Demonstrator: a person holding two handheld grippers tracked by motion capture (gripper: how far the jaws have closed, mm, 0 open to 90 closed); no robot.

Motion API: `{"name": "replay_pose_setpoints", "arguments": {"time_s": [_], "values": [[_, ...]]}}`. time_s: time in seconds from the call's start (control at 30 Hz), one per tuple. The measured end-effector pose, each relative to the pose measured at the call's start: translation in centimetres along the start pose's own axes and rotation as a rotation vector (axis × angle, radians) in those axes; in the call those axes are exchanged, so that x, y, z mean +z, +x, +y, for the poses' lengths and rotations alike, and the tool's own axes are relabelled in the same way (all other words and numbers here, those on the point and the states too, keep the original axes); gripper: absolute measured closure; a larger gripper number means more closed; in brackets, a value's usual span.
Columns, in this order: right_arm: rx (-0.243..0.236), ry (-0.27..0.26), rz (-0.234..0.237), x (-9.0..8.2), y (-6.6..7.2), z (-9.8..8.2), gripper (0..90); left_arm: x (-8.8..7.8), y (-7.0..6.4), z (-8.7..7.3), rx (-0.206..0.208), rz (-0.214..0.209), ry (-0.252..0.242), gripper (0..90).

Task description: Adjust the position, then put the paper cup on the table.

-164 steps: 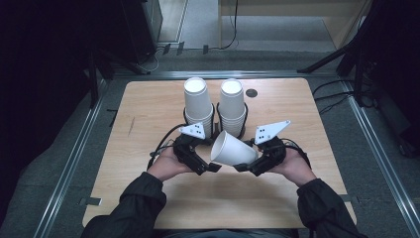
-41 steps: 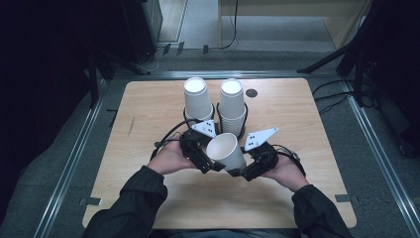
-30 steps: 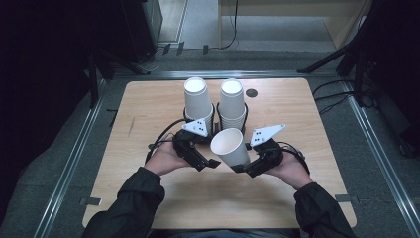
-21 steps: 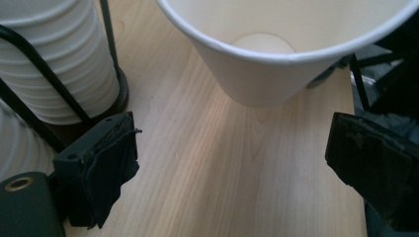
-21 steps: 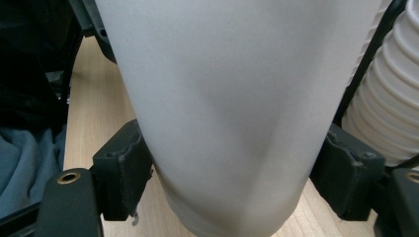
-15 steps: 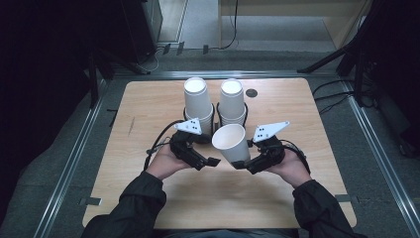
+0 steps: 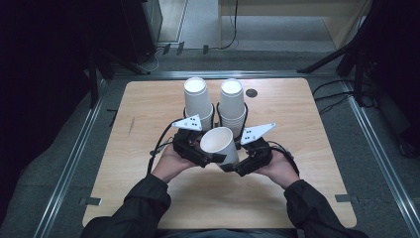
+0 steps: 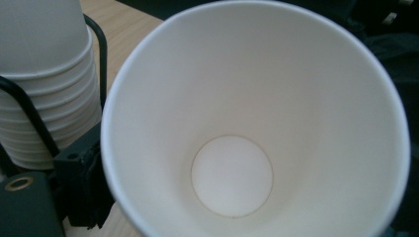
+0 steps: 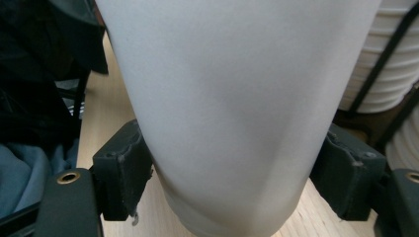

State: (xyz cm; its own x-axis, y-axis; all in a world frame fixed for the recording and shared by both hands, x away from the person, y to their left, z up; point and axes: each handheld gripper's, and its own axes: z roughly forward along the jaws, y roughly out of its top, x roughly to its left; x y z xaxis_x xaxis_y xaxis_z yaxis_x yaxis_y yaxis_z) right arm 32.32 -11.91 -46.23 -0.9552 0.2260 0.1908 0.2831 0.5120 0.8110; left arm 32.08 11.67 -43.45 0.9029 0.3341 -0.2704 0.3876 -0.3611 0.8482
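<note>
From the high view, a single white paper cup (image 7: 219, 144) is held above the wooden desk (image 7: 148, 109), just in front of two tall stacks of cups (image 7: 215, 101) standing in a black wire rack. Its open mouth tilts up and toward the person. The right tongs (image 7: 233, 161) grip the cup low on its body from the person's right side, and the left tongs (image 7: 205, 156) sit just beside the cup on its other side; I cannot tell from here whether they are closed or apart.

In the left gripper view, I look straight down into the cup (image 8: 257, 123), with its round bottom plainly visible. One black pad (image 8: 81, 182) sits against the outside of the cup wall; the other jaw is hidden, so their state stays unclear. The cup stacks (image 8: 44, 84) stand just beside the cup.

In the right gripper view, the black pads (image 9: 123, 168) press on both sides of the cup (image 9: 232, 108) near its base, clamped on it. The stacks (image 9: 390, 64) rise close behind the cup.
</note>
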Motion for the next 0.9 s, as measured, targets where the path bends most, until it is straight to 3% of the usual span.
{"name": "replay_pose_setpoints", "arguments": {"time_s": [0.03,0.1,0.2,0.33,0.37,0.43,0.5,0.67,0.8,0.9], "values": [[-0.002,0.002,-0.003,0.1,0.0,0.0,23.6,-0.1,-0.1,-0.1,0.006,-0.003,-0.024,11.6],[0.002,-0.006,-0.003,0.0,0.1,-0.1,23.6,-0.3,-0.2,0.0,0.026,-0.003,-0.026,15.7],[-0.02,-0.02,-0.019,-0.2,0.2,0.0,23.3,-0.6,-0.1,0.3,0.02,-0.025,-0.023,19.0],[0.005,-0.001,-0.01,-0.3,0.2,-0.2,17.6,-1.1,0.2,0.4,0.021,-0.038,-0.014,19.9],[0.014,0.035,-0.043,-0.3,0.3,-0.5,16.4,-1.5,0.3,0.2,0.019,-0.012,0.003,19.9],[0.014,0.047,-0.096,-0.5,0.8,-0.7,16.3,-1.7,0.5,0.1,0.013,-0.01,0.02,19.9],[0.045,0.064,-0.089,-0.7,0.9,-0.9,16.2,-2.0,0.8,0.1,0.006,-0.001,0.024,19.9],[0.032,0.062,-0.11,-0.9,1.1,-1.2,16.2,-2.3,0.5,0.3,0.019,0.021,0.024,19.8],[0.065,0.084,-0.09,-1.6,0.9,-1.4,16.2,-2.2,0.6,0.3,0.036,0.064,0.08,19.7],[0.051,0.115,-0.143,-2.0,0.6,-1.6,16.4,-2.2,0.8,0.0,0.033,0.082,0.102,19.7]]}}
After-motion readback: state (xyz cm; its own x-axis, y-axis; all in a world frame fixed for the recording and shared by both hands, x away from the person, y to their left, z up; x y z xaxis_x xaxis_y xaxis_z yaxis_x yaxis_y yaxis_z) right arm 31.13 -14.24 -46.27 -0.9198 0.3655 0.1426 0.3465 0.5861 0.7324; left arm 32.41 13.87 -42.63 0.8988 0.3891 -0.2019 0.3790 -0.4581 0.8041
